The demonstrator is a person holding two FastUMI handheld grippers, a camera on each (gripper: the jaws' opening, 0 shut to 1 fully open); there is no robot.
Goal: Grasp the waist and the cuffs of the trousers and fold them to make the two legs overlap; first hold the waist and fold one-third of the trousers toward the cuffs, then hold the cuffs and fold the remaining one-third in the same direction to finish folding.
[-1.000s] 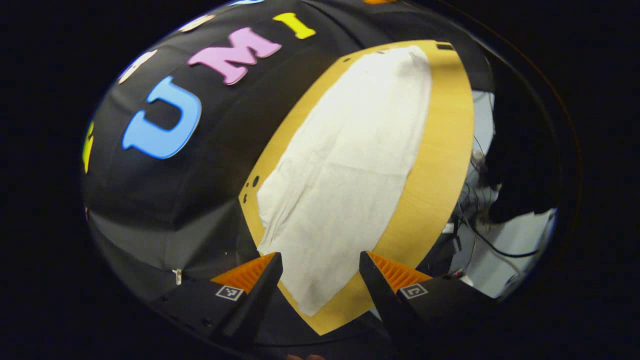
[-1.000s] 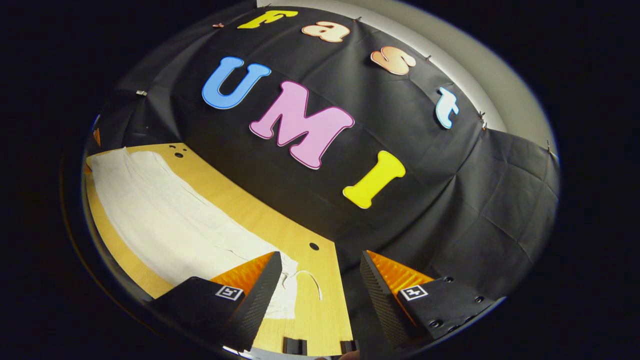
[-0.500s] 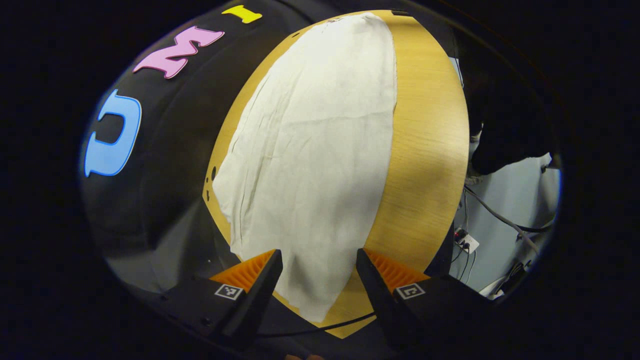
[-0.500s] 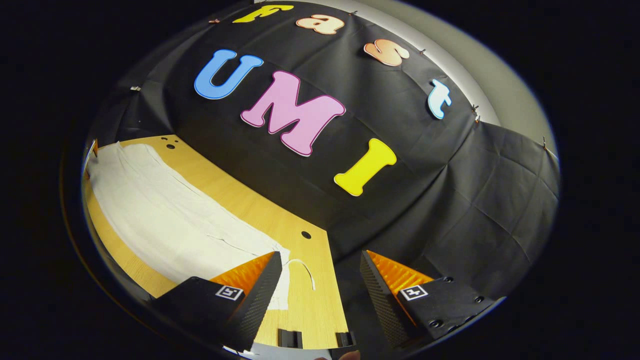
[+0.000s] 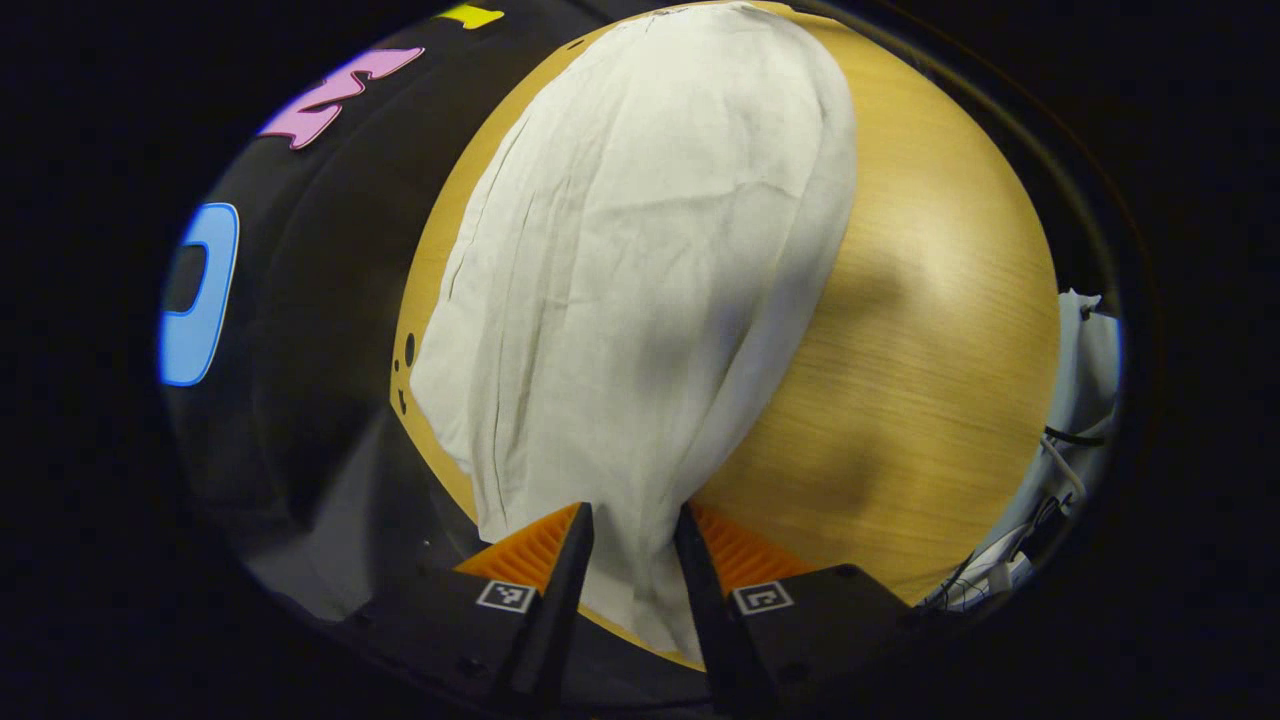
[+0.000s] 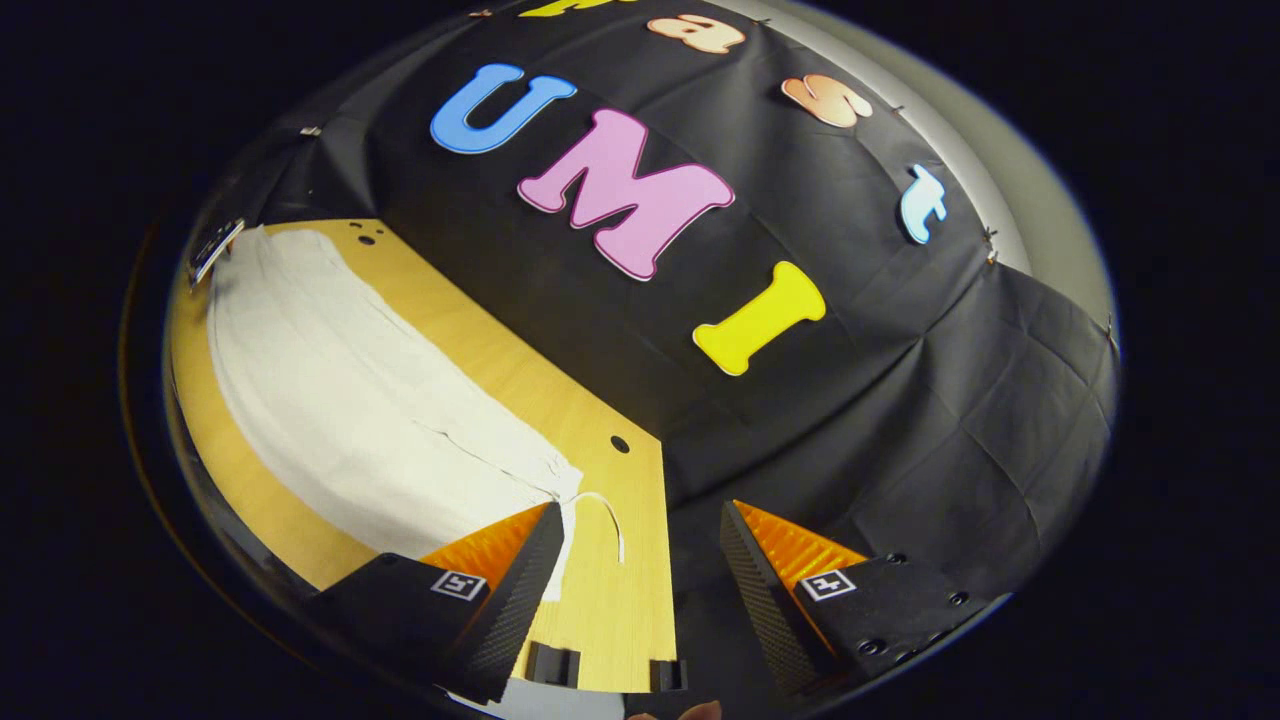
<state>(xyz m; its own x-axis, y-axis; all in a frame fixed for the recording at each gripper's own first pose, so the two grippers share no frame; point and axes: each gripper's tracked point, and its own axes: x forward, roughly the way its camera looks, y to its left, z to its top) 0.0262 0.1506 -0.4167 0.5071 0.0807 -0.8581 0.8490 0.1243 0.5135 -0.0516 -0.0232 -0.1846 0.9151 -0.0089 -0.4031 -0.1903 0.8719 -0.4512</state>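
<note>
**Left claw closing on the trouser end, right claw gaping near the waist**

Black cloth is hanging behind a wooden surface where pale trousers are lying flat, stretched lengthwise along it. In the left gripper view, the left claw is sitting at the near end of the trousers, its fingers drawn close with a raised fold of fabric running between them; whether both are pressing on it I cannot tell. In the right gripper view, the right claw is standing wide apart and gripping nothing, over the corner of the surface, with the trousers and a loose drawstring lying beside its one finger.
</note>
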